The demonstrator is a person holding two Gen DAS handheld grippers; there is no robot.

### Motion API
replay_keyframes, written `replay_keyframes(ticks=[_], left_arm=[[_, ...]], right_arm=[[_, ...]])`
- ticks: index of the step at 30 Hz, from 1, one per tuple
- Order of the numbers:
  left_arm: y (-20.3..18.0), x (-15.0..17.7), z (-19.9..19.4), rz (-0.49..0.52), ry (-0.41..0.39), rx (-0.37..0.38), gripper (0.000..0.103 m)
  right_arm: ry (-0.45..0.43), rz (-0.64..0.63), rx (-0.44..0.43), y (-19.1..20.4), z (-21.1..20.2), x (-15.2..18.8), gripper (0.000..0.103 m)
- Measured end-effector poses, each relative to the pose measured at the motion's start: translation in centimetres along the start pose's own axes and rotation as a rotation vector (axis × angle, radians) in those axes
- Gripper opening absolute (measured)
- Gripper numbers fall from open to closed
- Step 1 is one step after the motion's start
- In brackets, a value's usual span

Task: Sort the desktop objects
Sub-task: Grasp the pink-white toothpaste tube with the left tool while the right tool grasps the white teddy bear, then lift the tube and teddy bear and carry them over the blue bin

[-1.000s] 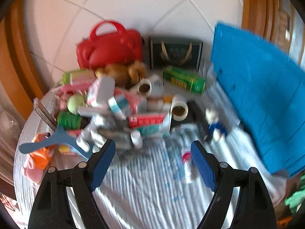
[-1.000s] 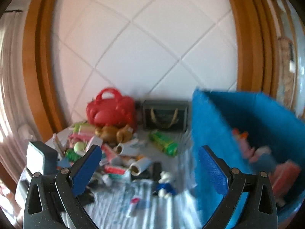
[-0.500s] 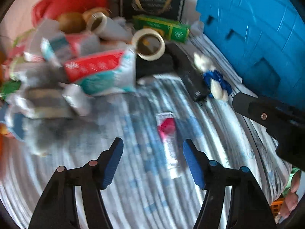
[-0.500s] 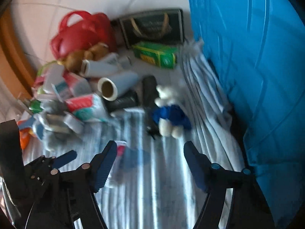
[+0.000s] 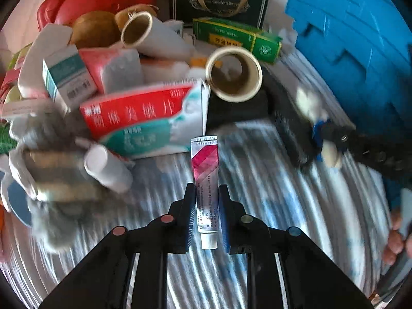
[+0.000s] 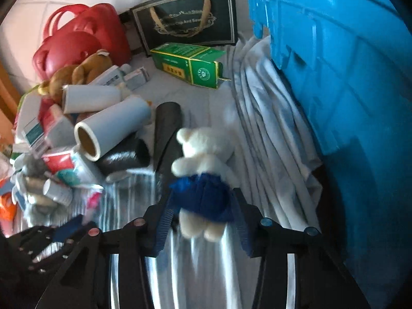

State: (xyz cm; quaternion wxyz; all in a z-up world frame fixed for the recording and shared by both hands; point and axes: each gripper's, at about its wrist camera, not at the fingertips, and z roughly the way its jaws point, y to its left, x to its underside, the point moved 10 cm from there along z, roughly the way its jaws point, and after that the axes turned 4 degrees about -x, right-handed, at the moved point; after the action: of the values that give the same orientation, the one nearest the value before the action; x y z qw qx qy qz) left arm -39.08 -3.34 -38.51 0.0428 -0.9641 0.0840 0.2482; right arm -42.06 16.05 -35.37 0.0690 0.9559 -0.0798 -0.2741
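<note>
My left gripper (image 5: 207, 193) is shut on a small tube (image 5: 206, 172) with a pink and white label and a white cap, which points back between the fingers. My right gripper (image 6: 200, 198) is closed around a white plush bear in a blue skirt (image 6: 203, 170), gripping the skirt. The bear also shows blurred in the left wrist view (image 5: 319, 131), with the right gripper's black arm beside it. Both sit over a striped white cloth (image 5: 270, 206).
A heap of boxes, paper rolls (image 5: 234, 73), a red and teal medicine box (image 5: 144, 121), a brown plush (image 6: 77, 74), a red bag (image 6: 82, 36), a dark gift bag (image 6: 188, 18) and a green box (image 6: 188, 64) lies behind. A blue crate (image 6: 347, 64) stands at right.
Both grippers came down to the cloth and closed: the left on the tube, the right on the white bear. Both were open and higher before.
</note>
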Motion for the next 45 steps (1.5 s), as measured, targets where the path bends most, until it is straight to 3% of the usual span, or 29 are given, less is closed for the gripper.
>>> replay_keyframes(ticks=[5, 8, 11, 13, 25, 32, 38, 45], left_arm=[[-0.4, 0.1, 0.0, 0.002, 0.014, 0.008, 0.017], [-0.3, 0.3, 0.0, -0.002, 0.021, 0.016, 0.017], [0.3, -0.1, -1.2, -0.006, 0.004, 0.012, 0.017], [0.5, -0.4, -2.0, -0.009, -0.010, 0.013, 0.017], [1.3, -3.1, -13.8, -0.014, -0.241, -0.037, 0.017], [-1.4, -5.5, -20.7, 0.013, -0.372, -0.023, 0.017], [-5.8, -7.8, -25.5, 0.058, -0.483, 0.028, 0.017], [-14.8, -10.7, -29.9, 0.136, -0.555, 0.112, 0.017]], right_arm=[[0.044, 0.025, 0.010, -0.9, 2.4, -0.8, 0.044], [0.118, 0.034, -0.002, -1.3, 4.0, -0.1, 0.041], [0.093, -0.018, 0.027, -0.8, 3.1, -0.2, 0.032], [0.064, -0.030, 0.015, 0.1, 1.5, -0.3, 0.032], [-0.181, -0.125, -0.073, 6.6, -12.5, -1.9, 0.032], [-0.379, -0.169, -0.059, 7.8, -23.0, -3.5, 0.032], [-0.527, -0.177, -0.017, 6.0, -31.0, -4.9, 0.032], [-0.628, -0.137, 0.103, -1.5, -37.8, -6.5, 0.032]])
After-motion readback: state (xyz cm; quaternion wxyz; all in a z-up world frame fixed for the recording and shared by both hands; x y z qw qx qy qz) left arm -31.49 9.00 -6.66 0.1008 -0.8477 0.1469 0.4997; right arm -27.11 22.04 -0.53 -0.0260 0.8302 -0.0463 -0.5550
